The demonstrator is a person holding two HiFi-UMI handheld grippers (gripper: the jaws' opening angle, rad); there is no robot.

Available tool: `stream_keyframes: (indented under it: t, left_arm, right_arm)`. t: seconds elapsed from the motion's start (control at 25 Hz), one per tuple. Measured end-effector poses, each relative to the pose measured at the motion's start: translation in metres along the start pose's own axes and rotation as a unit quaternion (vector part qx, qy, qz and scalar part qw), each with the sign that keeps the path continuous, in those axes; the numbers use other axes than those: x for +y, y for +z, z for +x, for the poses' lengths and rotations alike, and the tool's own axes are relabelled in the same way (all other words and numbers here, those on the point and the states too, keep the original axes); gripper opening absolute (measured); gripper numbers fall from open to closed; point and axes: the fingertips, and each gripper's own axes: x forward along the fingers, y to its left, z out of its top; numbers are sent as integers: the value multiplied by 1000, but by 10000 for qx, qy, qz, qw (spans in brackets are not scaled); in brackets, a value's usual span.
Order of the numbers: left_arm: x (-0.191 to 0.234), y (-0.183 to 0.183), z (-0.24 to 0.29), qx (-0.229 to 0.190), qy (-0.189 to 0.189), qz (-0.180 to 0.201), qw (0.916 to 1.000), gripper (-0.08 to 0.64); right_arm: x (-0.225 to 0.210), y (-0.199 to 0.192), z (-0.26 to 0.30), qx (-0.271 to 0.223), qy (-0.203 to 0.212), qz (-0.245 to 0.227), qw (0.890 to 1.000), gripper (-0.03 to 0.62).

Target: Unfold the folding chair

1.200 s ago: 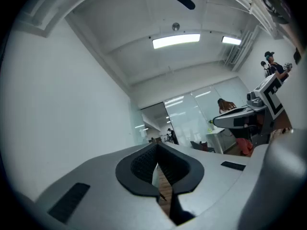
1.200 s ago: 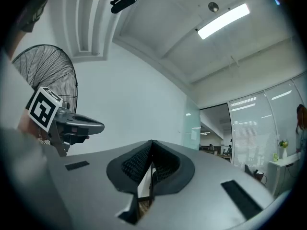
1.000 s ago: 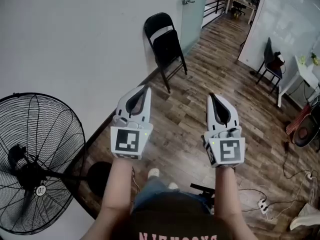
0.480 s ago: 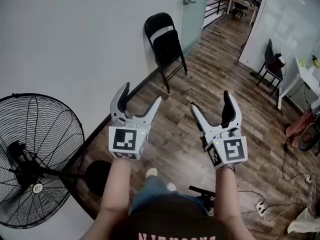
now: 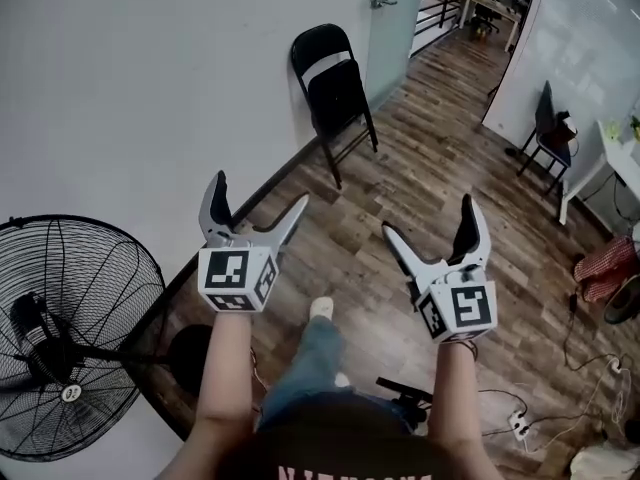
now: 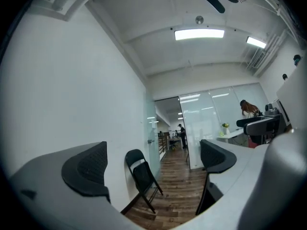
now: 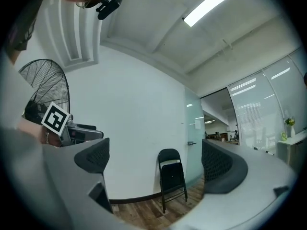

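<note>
Wood floor, white wall, folding chair leaned folded against the wall far ahead, fan set near left, left claw and right claw being opened wide, nothing held between.

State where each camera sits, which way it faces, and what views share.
Head view: on the person's head, looking steeply down; shows both forearms, left gripper and right gripper, jaws opening, empty.
Left gripper view: rides that gripper, faces the folding chair, framed by its own jaws.
Right gripper view: likewise, plus fan and the left gripper's cube.
Shared: all three show the folding chair.
</note>
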Motion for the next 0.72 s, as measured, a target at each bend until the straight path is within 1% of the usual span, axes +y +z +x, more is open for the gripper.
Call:
stream_keyframes:
  t: [0.08, 0.2, 0.36, 0.56, 0.72]
  left_arm:
    - [10, -6, 20, 26, 36, 19, 10000, 571]
    - [28, -16, 56, 82, 107, 8, 9999, 571]
    - [54, -29, 112, 28, 169, -111, 9998, 571]
    - [97, -48, 197, 129, 227, -180, 9995, 569]
    - [131, -65, 251, 178, 265, -261, 9991, 569]
  right_arm:
    - [-4, -7, 19, 35, 80, -22, 10000, 572]
    - [-17, -20, 57, 132, 90, -130, 9998, 572]
    - [-44, -39, 118, 158, 66, 84, 9998, 572]
    - [-78, -58, 204, 221, -14, 93, 9997, 571]
    - [-90, -80, 265, 393, 11, 90, 9992, 571]
